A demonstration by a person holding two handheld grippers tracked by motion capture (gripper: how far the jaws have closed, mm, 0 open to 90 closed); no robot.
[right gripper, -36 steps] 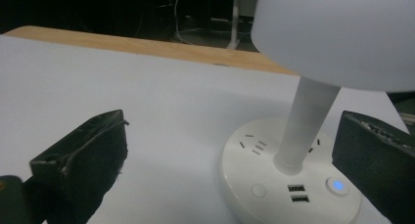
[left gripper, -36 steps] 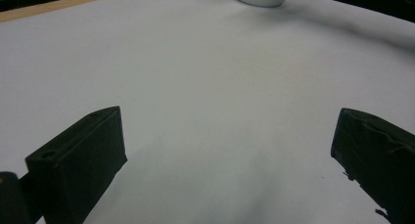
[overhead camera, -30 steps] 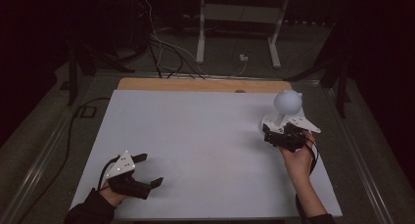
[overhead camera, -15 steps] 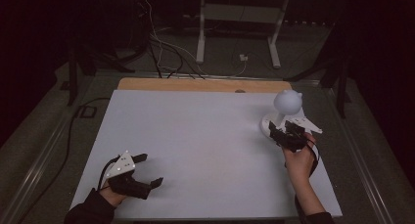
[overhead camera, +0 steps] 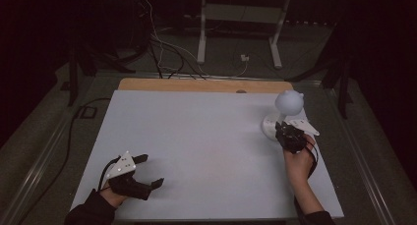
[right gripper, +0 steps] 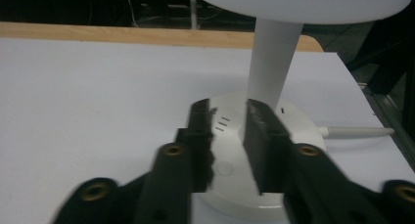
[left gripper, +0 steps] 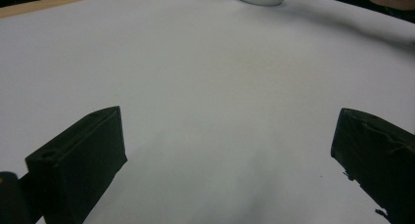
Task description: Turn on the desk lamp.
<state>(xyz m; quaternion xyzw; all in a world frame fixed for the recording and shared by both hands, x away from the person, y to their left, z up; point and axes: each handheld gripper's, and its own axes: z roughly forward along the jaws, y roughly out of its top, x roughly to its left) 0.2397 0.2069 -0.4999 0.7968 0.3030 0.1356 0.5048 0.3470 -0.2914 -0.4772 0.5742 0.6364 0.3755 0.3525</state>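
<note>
A white table lamp stands on the right side of the white table (overhead camera: 196,146), with a round head (overhead camera: 288,102) over a disc base (overhead camera: 269,126). My right gripper (overhead camera: 284,131) hovers at the near edge of that base. In the right gripper view its jaws (right gripper: 230,116) stand a narrow gap apart over the base (right gripper: 293,121), just in front of the stem (right gripper: 271,57), gripping nothing. A small round button (right gripper: 225,168) shows on the base below the gap. My left gripper (overhead camera: 151,170) rests at the near left, wide open and empty (left gripper: 225,150).
The lamp's white cable (right gripper: 357,131) runs off to the right of the base. A wooden strip (overhead camera: 196,85) edges the table's far side. Cables and a white stand (overhead camera: 236,33) lie on the dark floor beyond.
My right gripper has shifted slightly to the right at the lamp base. The left gripper and the lamp have not moved.
</note>
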